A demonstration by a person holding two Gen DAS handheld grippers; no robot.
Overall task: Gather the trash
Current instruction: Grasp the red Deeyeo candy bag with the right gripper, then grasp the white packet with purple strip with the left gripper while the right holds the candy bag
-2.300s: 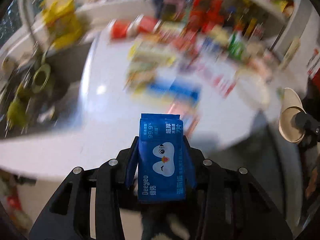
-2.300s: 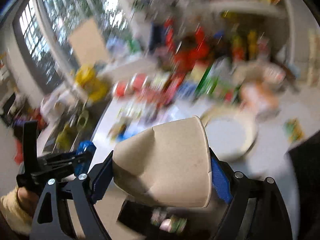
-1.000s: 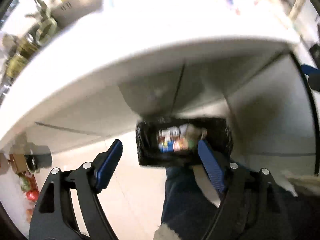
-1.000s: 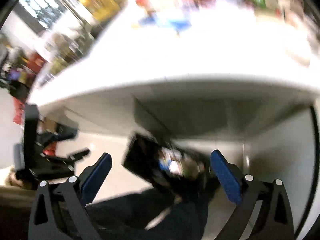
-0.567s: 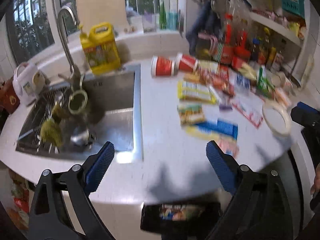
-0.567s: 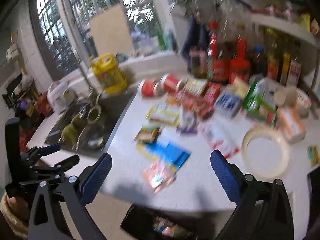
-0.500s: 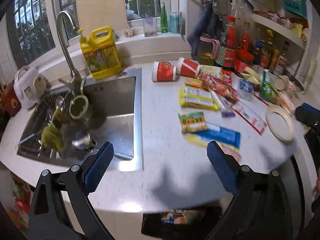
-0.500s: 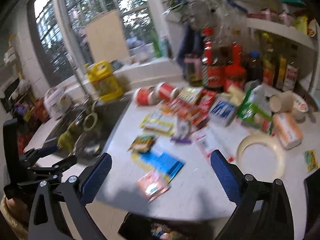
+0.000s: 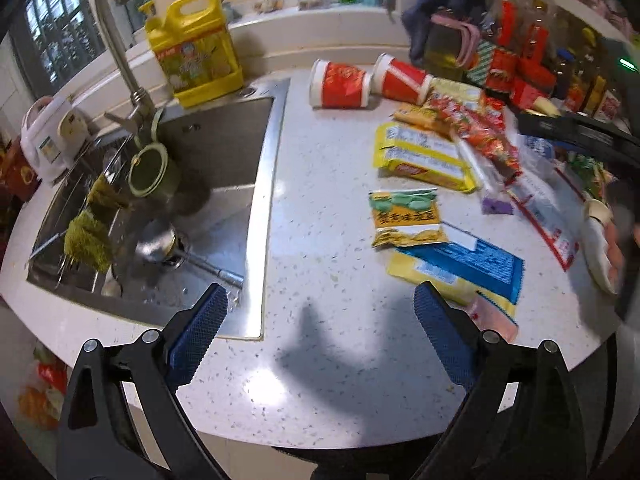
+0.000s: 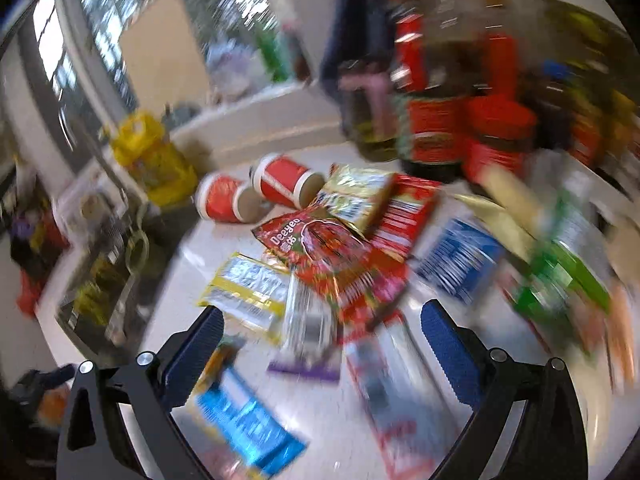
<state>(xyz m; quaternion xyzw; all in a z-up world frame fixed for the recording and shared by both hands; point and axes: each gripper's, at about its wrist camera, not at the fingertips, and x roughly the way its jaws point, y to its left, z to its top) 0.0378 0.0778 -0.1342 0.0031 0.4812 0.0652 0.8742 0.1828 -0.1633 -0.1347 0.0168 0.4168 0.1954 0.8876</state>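
Left gripper (image 9: 316,316): jaws are standing wide apart, holding nothing, hovering over bare bench (image 9: 320,368) at the lower centre of the frame.
Right gripper (image 10: 320,328): jaws are standing wide apart, holding nothing, hanging above the wrapper pile; this view is blurring heavily.
Trash near left gripper: a blue wrapper (image 9: 472,264) is lying on a yellow one, just beyond the right finger; a green-and-yellow snack packet (image 9: 404,218) is touching its upper edge.
Trash near right gripper: a red Deeyeo packet (image 10: 316,244) is lying at frame centre, overlapping a clear wrapper (image 10: 308,320); a yellow packet (image 10: 248,292) is sitting to its left.
Red cups: two red paper cups (image 9: 340,84) are lying on their sides, side by side, at the upper centre of the left view.
Sink (image 9: 224,152): occupying the left half of the left view, with a tap (image 9: 120,40) and a yellow detergent jug (image 9: 196,52) behind it.
Bottles: red-labelled bottles (image 10: 436,128) are standing at the upper right of the right view.
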